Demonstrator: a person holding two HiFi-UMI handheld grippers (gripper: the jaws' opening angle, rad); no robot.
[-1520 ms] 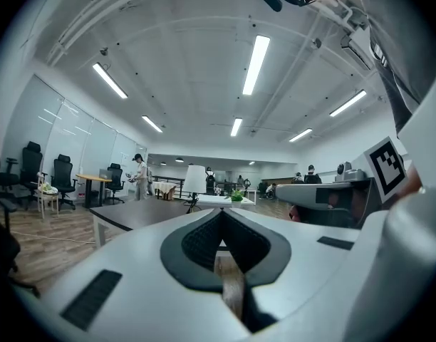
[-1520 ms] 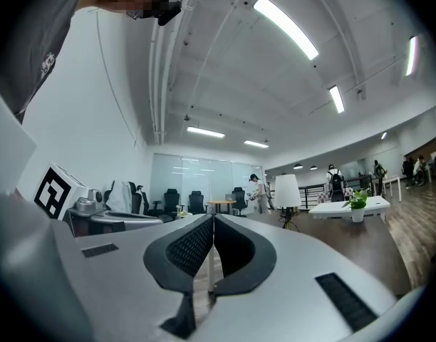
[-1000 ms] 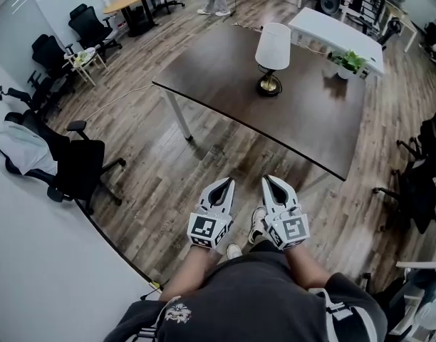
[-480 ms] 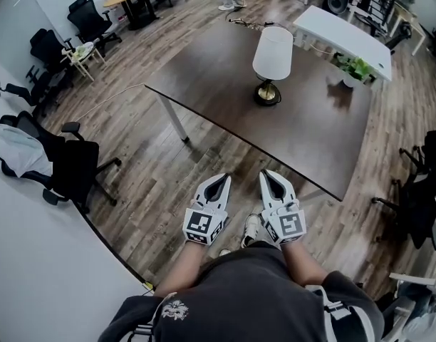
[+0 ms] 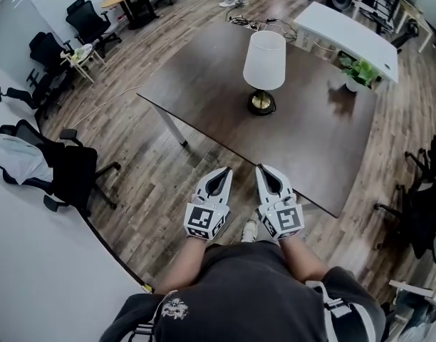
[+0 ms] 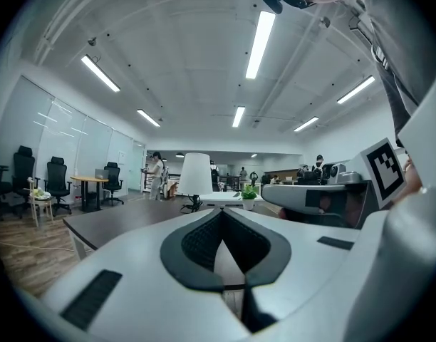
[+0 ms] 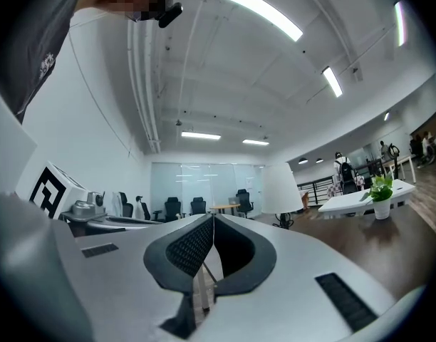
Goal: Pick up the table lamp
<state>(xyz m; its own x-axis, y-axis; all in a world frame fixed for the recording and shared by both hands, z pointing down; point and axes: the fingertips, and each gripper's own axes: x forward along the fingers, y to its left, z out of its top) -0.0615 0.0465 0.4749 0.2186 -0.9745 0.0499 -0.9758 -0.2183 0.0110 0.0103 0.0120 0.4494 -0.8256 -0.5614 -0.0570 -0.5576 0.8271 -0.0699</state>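
1. The lamp stands upright on the dark table, at 12 o'clock from both grippers and well apart from them.
2. In the head view its white shade hides the stem and part of the brass base. I cannot make out its cord.
3. The left gripper points level towards the table. Its jaws are pressed together and nothing is between them.
4. The right gripper is just beside it at 3 o'clock. Its jaws are also together and empty. In the head view its tip overlaps the near table edge.
5. In the left gripper view the lamp is small, at 12 o'clock above the jaw tips. In the right gripper view it is at 2 o'clock, and its base is hard to see.
6. Only one table leg shows. The others are hidden under the top.
7. A plant stands at 3 o'clock of the lamp, at the table's far edge.
8. The person's body hides the forearms. One shoe shows between the grippers.
9. A chair with cloth on it is at 9 o'clock.
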